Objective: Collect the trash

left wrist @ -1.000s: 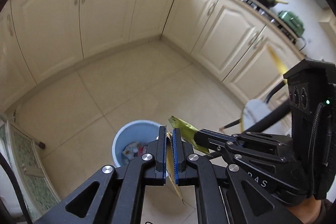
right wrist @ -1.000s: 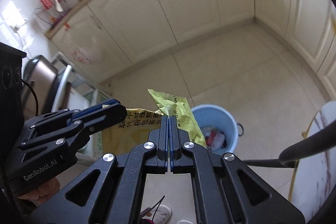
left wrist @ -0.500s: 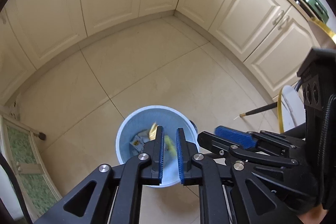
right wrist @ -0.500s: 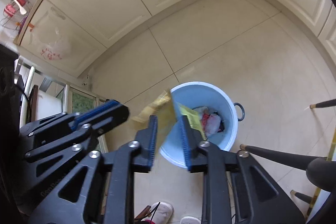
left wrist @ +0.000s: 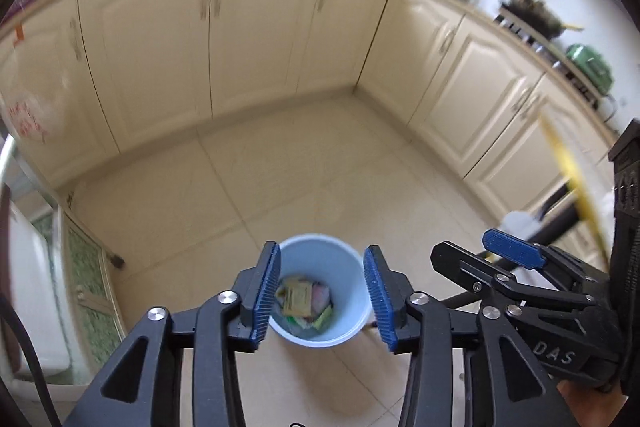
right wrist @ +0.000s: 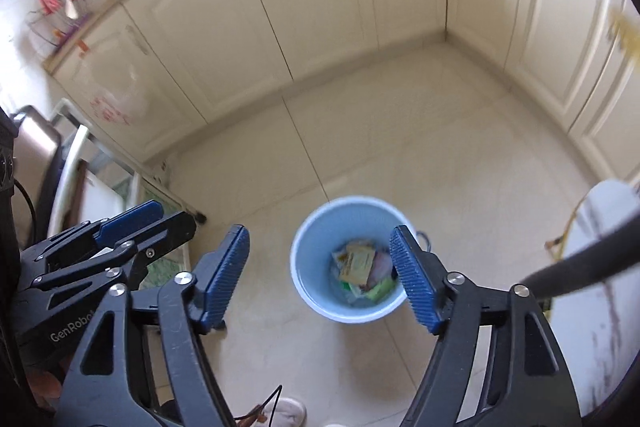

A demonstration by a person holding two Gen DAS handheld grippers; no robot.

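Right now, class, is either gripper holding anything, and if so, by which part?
Nothing is held. The left gripper and right gripper have just been opening, with nothing between their jaws. The yellow packet lies in the blue bin.

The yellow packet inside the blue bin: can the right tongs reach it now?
Probably yes. The right tongs are open above the blue bin, whose top is uncovered, and the yellow packet lies on top of the other trash.

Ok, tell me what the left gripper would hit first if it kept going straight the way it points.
Probably the blue trash bin on the floor: it sits framed between the open fingers of the left gripper, with nothing visible in between. Likely it meets the wrappers inside, though depth is unclear.
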